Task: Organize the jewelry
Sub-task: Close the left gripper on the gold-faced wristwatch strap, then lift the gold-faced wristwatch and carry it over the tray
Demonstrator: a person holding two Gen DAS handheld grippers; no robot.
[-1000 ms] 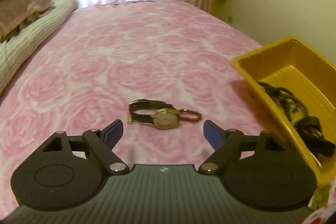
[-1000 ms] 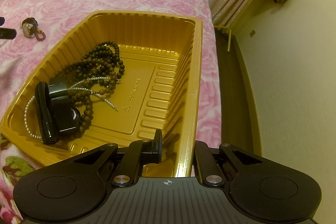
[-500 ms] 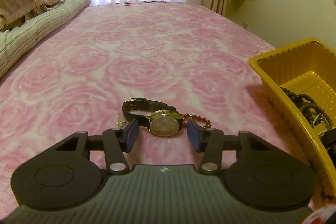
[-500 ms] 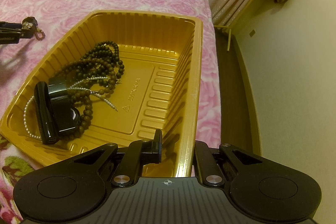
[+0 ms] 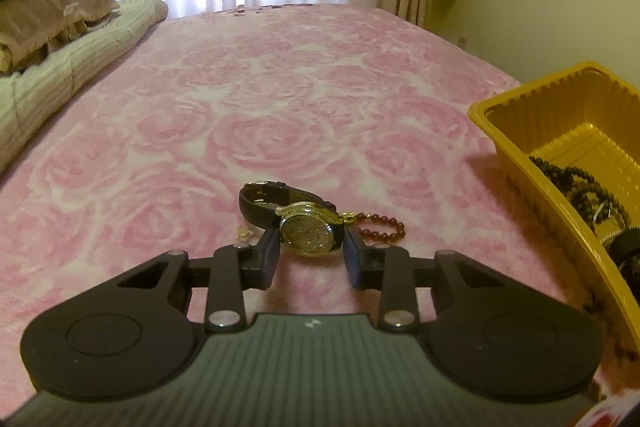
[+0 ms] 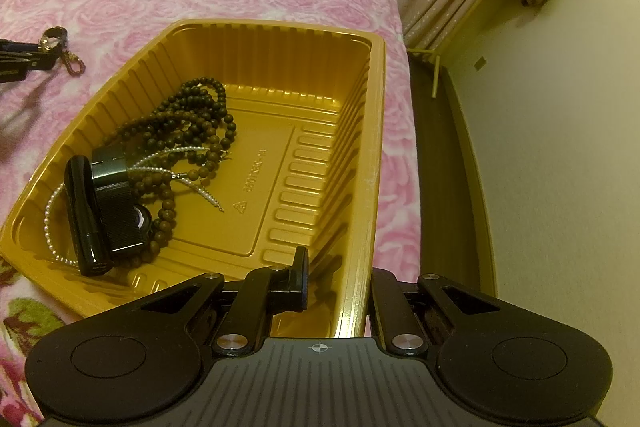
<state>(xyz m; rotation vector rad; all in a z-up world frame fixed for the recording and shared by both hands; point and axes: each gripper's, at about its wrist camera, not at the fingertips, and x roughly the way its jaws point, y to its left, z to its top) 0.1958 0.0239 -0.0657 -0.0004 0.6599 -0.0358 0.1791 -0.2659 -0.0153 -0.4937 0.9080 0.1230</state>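
Note:
A gold-faced watch (image 5: 307,234) with a black strap lies on the pink rose bedspread, with a small red bead bracelet (image 5: 380,225) just to its right. My left gripper (image 5: 309,247) is closed in on the watch case, one finger on each side of it. The yellow tray (image 6: 374,131) holds dark bead necklaces (image 6: 188,131), a pearl strand (image 6: 52,227) and a black watch (image 6: 104,203). My right gripper (image 6: 340,287) is shut on the tray's right wall. The tray also shows in the left wrist view (image 5: 504,143).
Pillows and a striped blanket (image 5: 60,67) lie at the bed's far left. A tiny gold piece (image 5: 244,233) lies left of the watch. The bed's right edge drops to a dark floor (image 6: 444,187) by the wall.
My left gripper moved forward to the watch and its fingers closed from wide open onto the watch case. The right gripper and tray have not moved.

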